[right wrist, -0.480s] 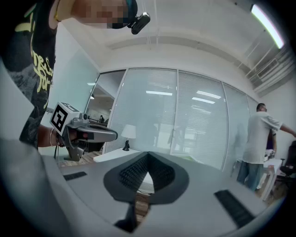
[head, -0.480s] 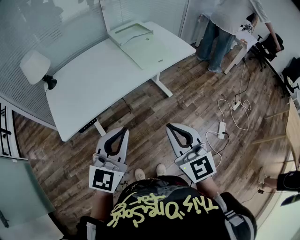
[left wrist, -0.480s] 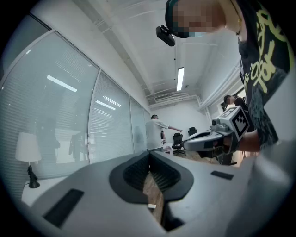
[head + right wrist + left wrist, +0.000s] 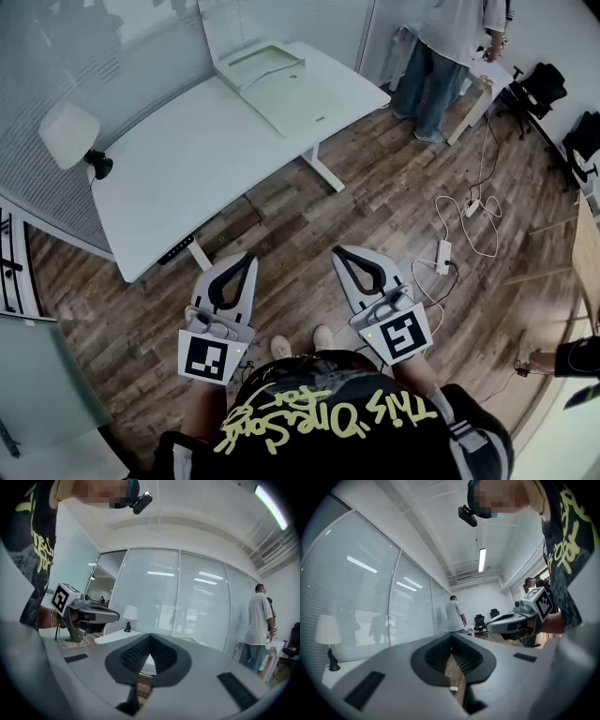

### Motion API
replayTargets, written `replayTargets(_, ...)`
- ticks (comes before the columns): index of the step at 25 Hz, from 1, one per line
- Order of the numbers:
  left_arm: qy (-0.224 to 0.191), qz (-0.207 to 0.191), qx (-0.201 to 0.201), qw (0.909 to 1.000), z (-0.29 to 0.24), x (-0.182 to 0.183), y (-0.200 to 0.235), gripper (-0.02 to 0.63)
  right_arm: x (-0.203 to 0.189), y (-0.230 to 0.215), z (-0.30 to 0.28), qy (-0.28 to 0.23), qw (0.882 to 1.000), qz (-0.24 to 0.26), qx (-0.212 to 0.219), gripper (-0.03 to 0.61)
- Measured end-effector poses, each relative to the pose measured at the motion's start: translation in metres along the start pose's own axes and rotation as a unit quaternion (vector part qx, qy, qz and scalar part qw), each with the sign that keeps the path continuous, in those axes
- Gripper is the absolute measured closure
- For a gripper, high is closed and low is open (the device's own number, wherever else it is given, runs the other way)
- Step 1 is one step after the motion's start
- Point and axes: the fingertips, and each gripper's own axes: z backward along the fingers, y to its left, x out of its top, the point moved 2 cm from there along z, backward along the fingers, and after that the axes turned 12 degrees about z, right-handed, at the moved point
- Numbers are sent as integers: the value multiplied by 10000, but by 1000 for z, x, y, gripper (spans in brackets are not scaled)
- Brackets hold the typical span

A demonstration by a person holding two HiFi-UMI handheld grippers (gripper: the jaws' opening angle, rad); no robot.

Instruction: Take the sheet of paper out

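On the far end of the white desk (image 4: 178, 159) lies a pale green open folder or sheet (image 4: 295, 98), with a white tray-like part (image 4: 255, 64) at its back. I cannot pick out a separate sheet of paper from here. My left gripper (image 4: 246, 259) and right gripper (image 4: 339, 253) hang side by side over the wooden floor, well short of the desk. Both point level, shut, with nothing between their jaws. In the left gripper view the jaws (image 4: 451, 638) meet at the tip; the right gripper view shows the same (image 4: 150, 638).
A white lamp (image 4: 67, 134) stands at the desk's left corner. A person (image 4: 448, 47) stands at a small table at the back right. A power strip with cables (image 4: 442, 258) lies on the floor to the right. Glass walls enclose the desk's far side.
Both grippers hold their place. The standing person at the back right has shifted slightly.
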Motion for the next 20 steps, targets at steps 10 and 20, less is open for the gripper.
replayTargets(10,66,-12,-45,10000,10,0,8,606,3,8,-6,5,9999,-21,-158,571)
replayTargets(20,74,-25,-212,9997,26,-2,36,606,4,31,-19,82,9991,20,-420,569)
